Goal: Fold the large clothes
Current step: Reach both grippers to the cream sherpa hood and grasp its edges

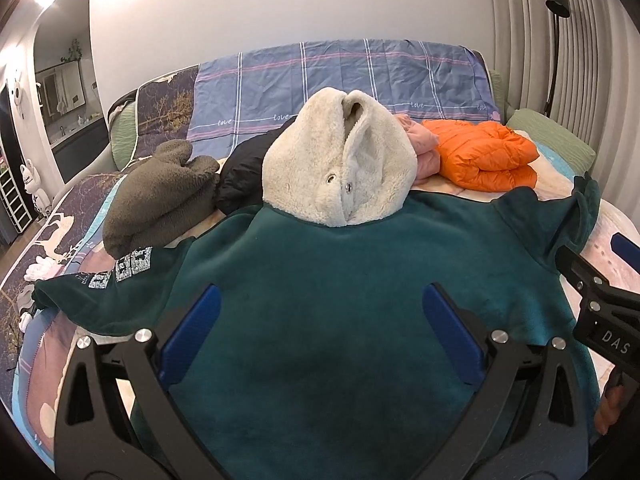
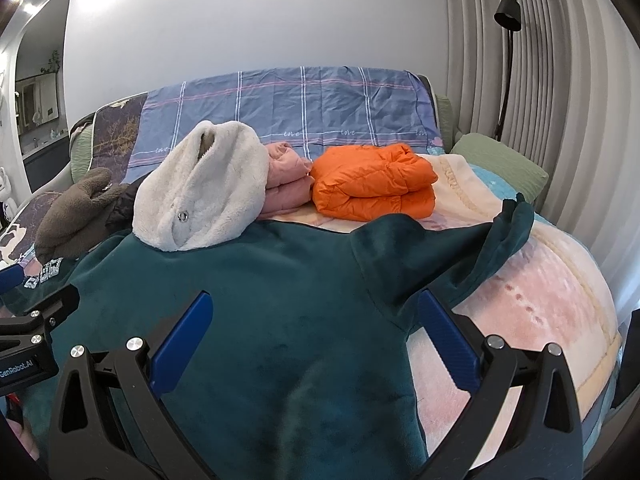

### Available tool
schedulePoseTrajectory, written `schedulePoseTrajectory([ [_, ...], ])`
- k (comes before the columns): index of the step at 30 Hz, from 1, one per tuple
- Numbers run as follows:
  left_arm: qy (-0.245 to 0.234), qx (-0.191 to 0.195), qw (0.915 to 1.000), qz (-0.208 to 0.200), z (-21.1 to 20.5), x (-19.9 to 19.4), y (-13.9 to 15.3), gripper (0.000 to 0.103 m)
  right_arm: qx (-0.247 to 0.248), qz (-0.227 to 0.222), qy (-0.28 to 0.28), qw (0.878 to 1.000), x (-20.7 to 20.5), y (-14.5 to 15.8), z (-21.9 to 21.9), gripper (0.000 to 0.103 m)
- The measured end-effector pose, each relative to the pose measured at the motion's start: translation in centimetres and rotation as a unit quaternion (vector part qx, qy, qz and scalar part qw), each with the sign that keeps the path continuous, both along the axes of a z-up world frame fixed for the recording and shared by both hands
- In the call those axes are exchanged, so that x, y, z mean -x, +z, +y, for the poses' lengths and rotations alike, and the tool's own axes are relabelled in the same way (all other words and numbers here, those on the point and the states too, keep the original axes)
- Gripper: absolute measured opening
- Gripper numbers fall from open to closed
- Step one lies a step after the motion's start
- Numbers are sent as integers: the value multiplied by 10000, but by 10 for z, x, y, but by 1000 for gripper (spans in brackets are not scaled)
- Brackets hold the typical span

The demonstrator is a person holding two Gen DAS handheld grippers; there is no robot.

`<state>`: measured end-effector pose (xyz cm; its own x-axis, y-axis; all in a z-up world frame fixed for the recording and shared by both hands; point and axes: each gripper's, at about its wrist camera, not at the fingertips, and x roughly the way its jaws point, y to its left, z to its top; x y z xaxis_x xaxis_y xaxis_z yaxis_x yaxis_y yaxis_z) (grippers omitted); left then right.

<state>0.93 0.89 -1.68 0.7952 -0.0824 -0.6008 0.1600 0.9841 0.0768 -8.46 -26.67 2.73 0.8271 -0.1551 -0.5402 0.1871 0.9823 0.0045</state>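
A large dark green hoodie [image 1: 320,280] lies spread flat on the bed, back up, with its cream fleece-lined hood [image 1: 340,160] at the far end. It also shows in the right wrist view [image 2: 260,300], hood [image 2: 200,196] at the far left. Its left sleeve [image 1: 112,284] with white lettering reaches left; its right sleeve [image 2: 480,248] reaches right. My left gripper [image 1: 320,320] is open and empty over the hoodie's middle. My right gripper [image 2: 316,328] is open and empty over the hoodie's right side, near the armpit. Each gripper shows at the edge of the other's view.
A folded orange puffer jacket [image 2: 372,184] and a folded pink garment [image 2: 286,180] lie beyond the hoodie. A brown fleece garment [image 1: 156,196] and a black one [image 1: 244,168] lie at the far left. A blue checked sheet [image 1: 340,80] covers the headboard. A floor lamp [image 2: 506,40] stands at the right.
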Motion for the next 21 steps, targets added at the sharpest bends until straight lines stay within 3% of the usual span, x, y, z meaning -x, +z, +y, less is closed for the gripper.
schedulePoseTrajectory([
  [9,-55,123,9999,-23,7,-5,1,101,62,-128,89,9999,-4,11,1,102],
  [12,-167,582,9974,-387,21,-15,8,101,67,-230,200,9995,-17,19,0,102],
  [15,-399,1148,9881,-939,42,-32,21,101,189,-298,324,9989,-43,32,0,99],
  [16,-343,1151,9881,-963,45,-43,27,101,228,-322,366,9985,-55,37,0,95],
  [18,-257,1015,9897,-981,49,-70,41,100,155,-341,498,9981,-81,48,-1,70],
  [21,-257,808,9924,-894,48,-118,57,83,-391,-204,1088,9931,-132,65,1,48],
])
